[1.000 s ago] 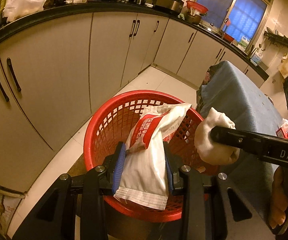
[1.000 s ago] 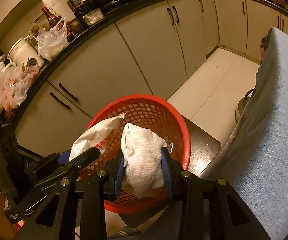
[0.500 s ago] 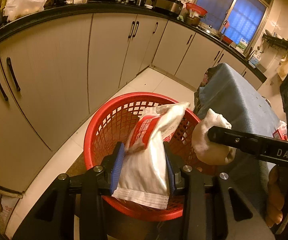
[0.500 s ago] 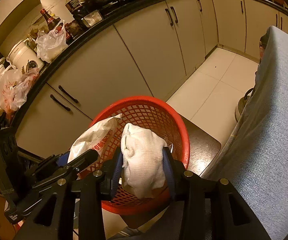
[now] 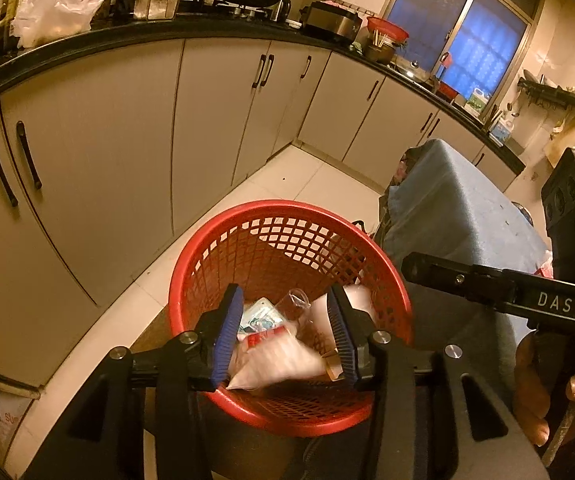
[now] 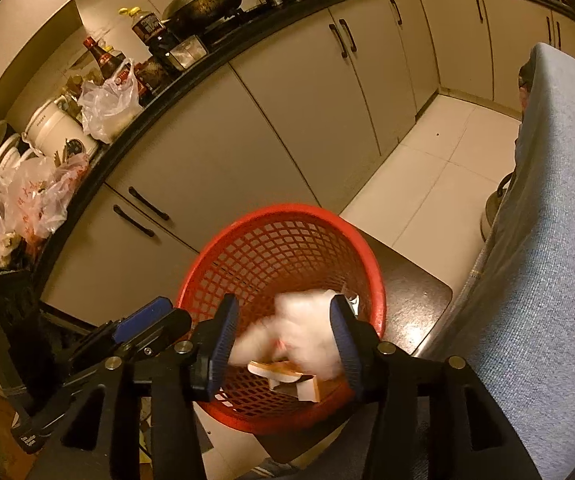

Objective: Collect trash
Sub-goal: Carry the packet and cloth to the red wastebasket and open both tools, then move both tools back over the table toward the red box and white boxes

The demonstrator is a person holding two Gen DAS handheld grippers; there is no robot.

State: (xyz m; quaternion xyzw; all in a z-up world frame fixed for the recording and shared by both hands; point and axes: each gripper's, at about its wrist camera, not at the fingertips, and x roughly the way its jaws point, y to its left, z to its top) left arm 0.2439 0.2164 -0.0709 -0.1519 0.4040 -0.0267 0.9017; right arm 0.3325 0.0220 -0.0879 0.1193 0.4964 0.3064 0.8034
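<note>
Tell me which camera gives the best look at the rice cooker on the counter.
Right wrist view: the white rice cooker sits in plain sight at the counter's left end. The left wrist view doesn't show it.

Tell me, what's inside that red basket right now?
The red basket holds a white-and-red packet, blurred as if falling, a white wad, also blurred, a blue-green wrapper, clear plastic and an orange-edged carton. Anything beneath them is hidden.
</note>
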